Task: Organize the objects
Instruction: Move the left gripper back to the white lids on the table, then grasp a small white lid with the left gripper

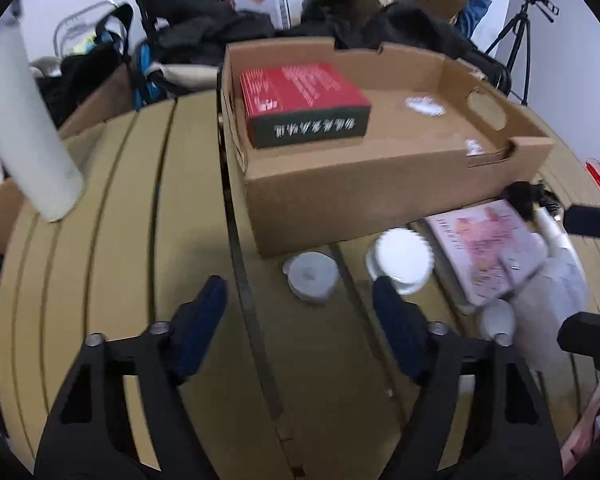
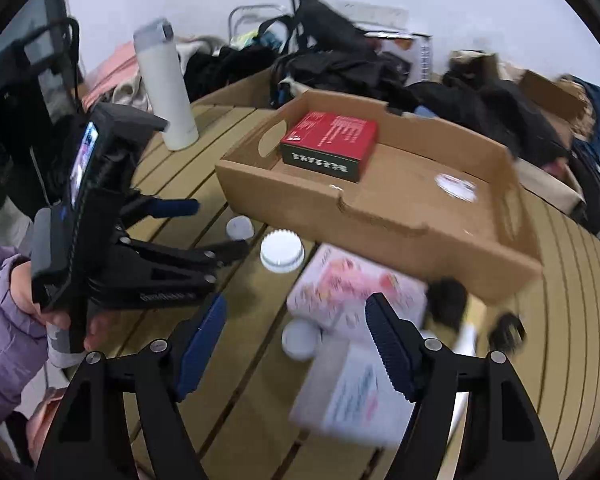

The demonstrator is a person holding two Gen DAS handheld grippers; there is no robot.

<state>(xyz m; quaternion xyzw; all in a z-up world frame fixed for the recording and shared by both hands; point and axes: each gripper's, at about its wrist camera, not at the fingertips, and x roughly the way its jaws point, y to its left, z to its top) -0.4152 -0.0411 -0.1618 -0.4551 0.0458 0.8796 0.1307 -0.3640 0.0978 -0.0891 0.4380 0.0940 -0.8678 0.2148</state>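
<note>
right wrist view: the right gripper (image 2: 296, 344) hangs spread and empty over the pink box (image 2: 352, 292), which lies flat on the slatted table (image 2: 180, 184), just near of the cardboard tray (image 2: 380, 220). it looks like light, stiff card with slick print; best pinched across a long edge. the left gripper (image 1: 300, 308) is also spread, holding nothing.

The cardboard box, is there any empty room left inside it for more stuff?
Yes. In the cardboard box, the red box fills one corner; the floor beyond it is bare up to a white sticker. Outside, the front is crowded: white lid, small cap, pink box.
</note>
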